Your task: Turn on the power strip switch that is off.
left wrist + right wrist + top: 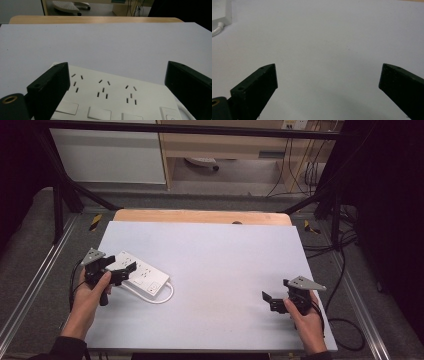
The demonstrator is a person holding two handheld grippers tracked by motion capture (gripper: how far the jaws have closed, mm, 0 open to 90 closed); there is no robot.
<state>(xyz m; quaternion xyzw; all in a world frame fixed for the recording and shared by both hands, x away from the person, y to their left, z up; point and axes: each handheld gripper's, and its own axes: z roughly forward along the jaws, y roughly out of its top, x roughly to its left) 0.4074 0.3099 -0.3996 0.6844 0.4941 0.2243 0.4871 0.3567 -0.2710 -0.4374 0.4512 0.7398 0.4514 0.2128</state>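
A white plastic power strip [141, 274] lies flat on the left part of the pale grey counter [220, 265], its white cable [167, 296] looping out from the near end. The left hand-held gripper [122, 270] hovers just over the strip with its two black jaws spread wide on either side of it, pressing on nothing; the strip rests freely on the counter. Judging from this, the strip is set down and let go, or not yet taken up; which of the two cannot be told.

The right hand-held gripper [270, 301] rests well apart, near the counter's right edge, jaws wide and empty over bare surface.

Counted: one power strip, with three socket groups [103, 88] and three rocker switches [98, 113] seen in the left gripper view; one cable; two hand-held grippers.
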